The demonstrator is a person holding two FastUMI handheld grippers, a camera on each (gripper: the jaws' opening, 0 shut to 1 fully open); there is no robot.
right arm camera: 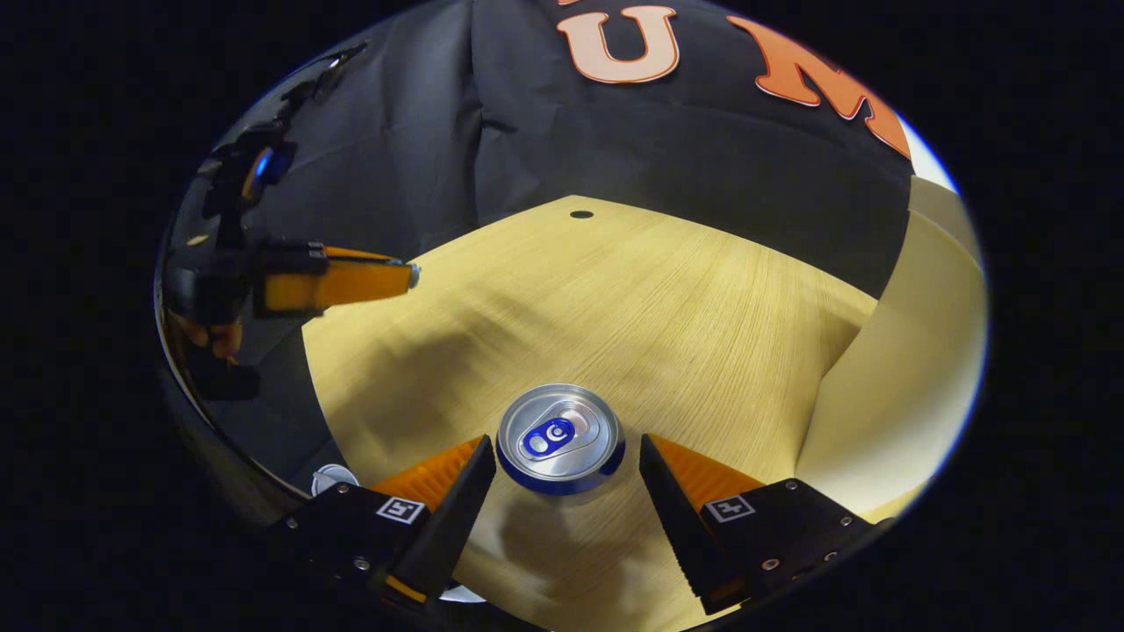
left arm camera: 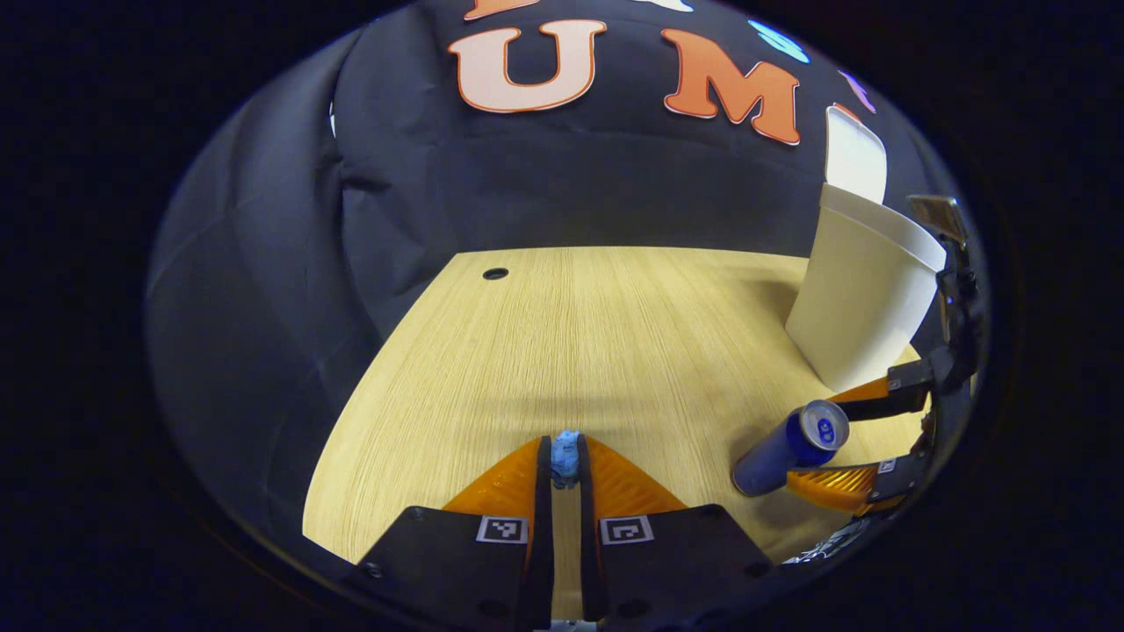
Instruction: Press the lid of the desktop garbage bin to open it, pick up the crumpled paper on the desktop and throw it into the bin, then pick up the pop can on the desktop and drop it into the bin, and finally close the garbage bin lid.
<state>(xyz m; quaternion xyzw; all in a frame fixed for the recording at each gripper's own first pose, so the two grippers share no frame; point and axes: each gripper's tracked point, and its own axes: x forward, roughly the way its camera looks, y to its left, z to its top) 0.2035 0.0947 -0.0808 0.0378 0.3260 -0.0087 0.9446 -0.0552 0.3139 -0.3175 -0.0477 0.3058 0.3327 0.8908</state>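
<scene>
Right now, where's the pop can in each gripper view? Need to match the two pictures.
Left gripper view: pop can at lower right, standing on the table in front of the white bin, between the right gripper's open fingers.
Right gripper view: pop can at bottom centre, seen from above, between that gripper's own spread fingers.
Shared landmark: the dark round hole in the table, and.

One pop can (right arm camera: 560, 437), one garbage bin (left arm camera: 865, 294), two grippers, one table (left arm camera: 562, 351).
</scene>
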